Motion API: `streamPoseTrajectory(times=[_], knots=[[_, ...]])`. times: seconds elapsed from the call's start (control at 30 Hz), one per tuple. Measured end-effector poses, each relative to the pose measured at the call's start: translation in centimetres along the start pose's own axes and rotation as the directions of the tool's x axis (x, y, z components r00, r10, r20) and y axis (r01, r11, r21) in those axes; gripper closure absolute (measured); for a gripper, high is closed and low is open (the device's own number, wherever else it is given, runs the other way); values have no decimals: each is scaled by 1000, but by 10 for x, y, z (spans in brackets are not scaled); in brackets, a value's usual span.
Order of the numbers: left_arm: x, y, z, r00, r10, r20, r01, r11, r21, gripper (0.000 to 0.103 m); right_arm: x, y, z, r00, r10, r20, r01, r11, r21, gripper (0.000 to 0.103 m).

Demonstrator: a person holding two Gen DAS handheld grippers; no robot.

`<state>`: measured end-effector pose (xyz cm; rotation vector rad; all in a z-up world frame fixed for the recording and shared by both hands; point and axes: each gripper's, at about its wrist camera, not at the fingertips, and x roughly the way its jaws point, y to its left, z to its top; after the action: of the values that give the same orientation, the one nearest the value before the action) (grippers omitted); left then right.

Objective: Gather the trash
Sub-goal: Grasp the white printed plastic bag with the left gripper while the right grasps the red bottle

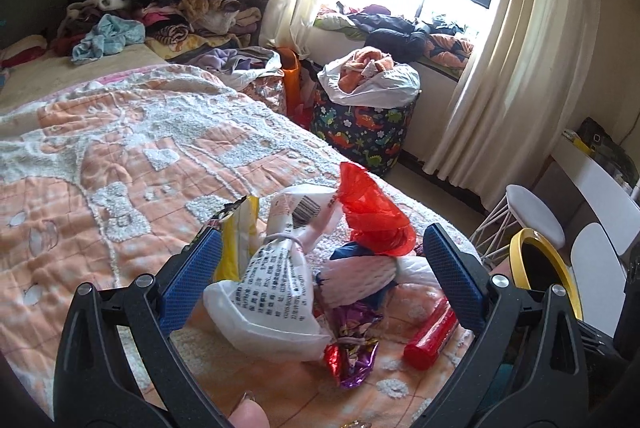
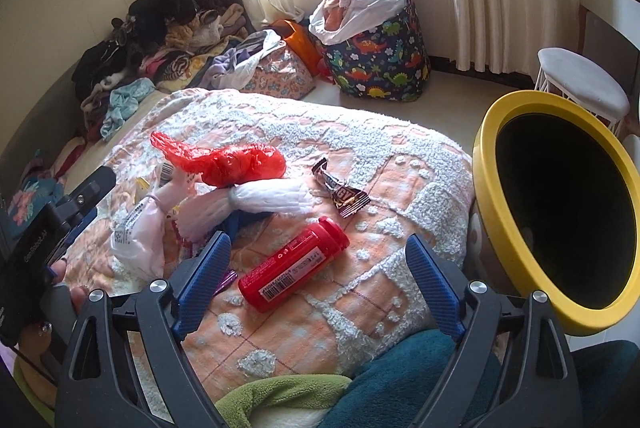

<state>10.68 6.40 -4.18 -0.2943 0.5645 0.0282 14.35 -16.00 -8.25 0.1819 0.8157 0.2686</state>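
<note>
Several bits of trash lie on my bed; both tools gape empty, bin waiting alongside.

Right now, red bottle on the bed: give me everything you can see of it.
The red bottle is a cylinder, plastic by its look, with a rounded red cap on and a red label carrying white print and a barcode near its base. It lies on its side on the orange-and-white bedspread, cap pointing away from the right gripper, which is open, its fingers either side of the bottle without touching it. Nothing but the bedspread touches it. In the left wrist view it lies beside a purple foil wrapper.
</note>
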Motion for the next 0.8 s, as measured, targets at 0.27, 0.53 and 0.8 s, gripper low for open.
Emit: streamPoseTrajectory(times=[0.27, 0.53, 0.8], knots=[[-1, 33, -9, 999, 20, -41, -22, 999, -43, 11, 23, 14, -4, 999, -11, -48, 10, 1000, -12, 16], [-1, 40, -13, 998, -23, -61, 20, 998, -55, 17, 52, 16, -7, 995, -23, -97, 24, 1000, 6, 16], [15, 26, -22, 993, 6, -120, -7, 1000, -4, 17, 80, 0, -8, 984, 40, -172, -16, 990, 138, 17]])
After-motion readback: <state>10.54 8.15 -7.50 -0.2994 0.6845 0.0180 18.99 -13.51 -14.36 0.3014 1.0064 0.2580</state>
